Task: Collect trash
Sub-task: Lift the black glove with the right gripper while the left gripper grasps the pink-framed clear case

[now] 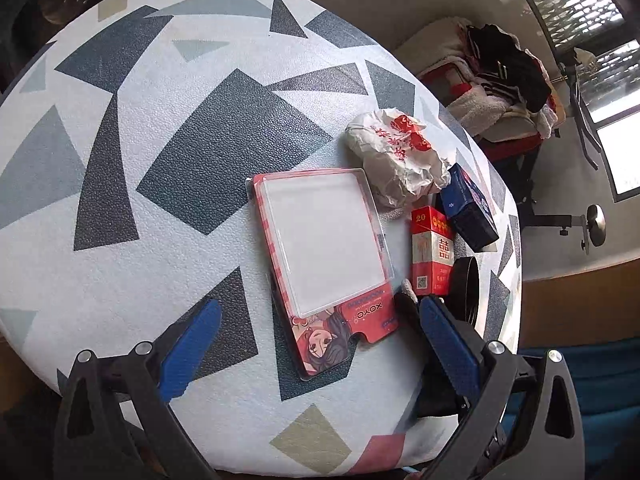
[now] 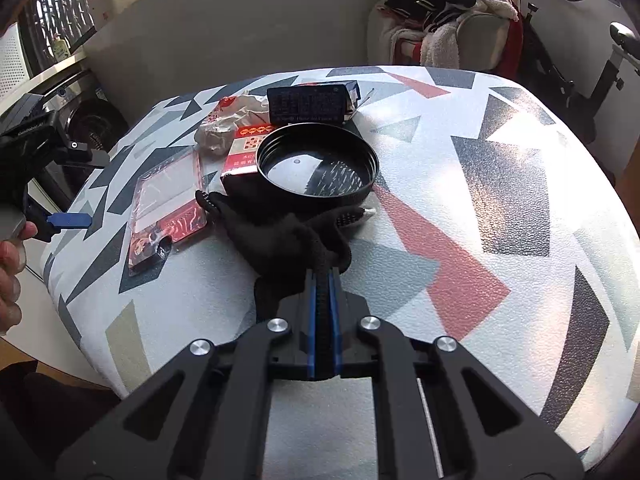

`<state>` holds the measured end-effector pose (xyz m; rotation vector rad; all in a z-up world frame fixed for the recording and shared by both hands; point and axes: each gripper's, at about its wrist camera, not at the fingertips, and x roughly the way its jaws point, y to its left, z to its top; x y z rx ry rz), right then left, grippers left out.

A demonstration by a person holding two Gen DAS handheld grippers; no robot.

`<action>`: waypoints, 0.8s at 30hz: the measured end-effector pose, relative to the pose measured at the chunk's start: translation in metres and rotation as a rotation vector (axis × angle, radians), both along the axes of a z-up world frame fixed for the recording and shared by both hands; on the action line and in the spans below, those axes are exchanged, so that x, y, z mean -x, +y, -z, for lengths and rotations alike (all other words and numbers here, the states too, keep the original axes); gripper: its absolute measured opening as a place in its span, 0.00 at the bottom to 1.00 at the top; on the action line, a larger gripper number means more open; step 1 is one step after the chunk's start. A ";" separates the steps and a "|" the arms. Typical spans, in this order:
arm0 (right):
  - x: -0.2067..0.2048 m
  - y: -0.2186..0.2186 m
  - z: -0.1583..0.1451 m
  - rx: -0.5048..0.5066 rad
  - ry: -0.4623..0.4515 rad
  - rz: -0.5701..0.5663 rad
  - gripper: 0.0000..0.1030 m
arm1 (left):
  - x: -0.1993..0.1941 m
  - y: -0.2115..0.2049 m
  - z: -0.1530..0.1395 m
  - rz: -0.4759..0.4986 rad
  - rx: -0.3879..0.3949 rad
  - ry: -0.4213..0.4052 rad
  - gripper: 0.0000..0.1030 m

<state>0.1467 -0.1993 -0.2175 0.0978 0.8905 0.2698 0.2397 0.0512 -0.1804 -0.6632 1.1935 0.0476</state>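
A red plastic package (image 1: pixel 324 256) with a cartoon girl lies on the patterned table (image 1: pixel 160 160). My left gripper (image 1: pixel 320 336) is open, its blue fingers either side of the package's near end. Beyond lie a crumpled white wrapper (image 1: pixel 396 156), a red carton (image 1: pixel 432 252) and a dark blue box (image 1: pixel 470 208). My right gripper (image 2: pixel 324 276) is shut on a black glove (image 2: pixel 280 236) that rests on the table. The package (image 2: pixel 168 204), a black round lid (image 2: pixel 318 164), the red carton (image 2: pixel 244 148), the wrapper (image 2: pixel 220 128) and the blue box (image 2: pixel 308 104) lie past it.
The left gripper (image 2: pixel 68 220) and the hand holding it show at the left edge of the right wrist view. A chair piled with clothes (image 2: pixel 448 12) stands behind the table. The table edge (image 1: pixel 516 240) runs close to the boxes.
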 end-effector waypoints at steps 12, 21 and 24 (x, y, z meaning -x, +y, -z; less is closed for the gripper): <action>-0.005 -0.007 0.011 -0.058 0.004 -0.002 0.10 | -0.049 -0.020 0.019 -0.144 -0.116 0.084 0.95; -0.005 -0.010 0.013 -0.088 -0.001 -0.008 0.10 | -0.065 -0.039 0.022 -0.134 -0.260 0.072 0.95; -0.006 -0.011 0.014 -0.093 -0.002 -0.011 0.10 | -0.068 -0.041 0.031 -0.134 -0.262 0.107 0.95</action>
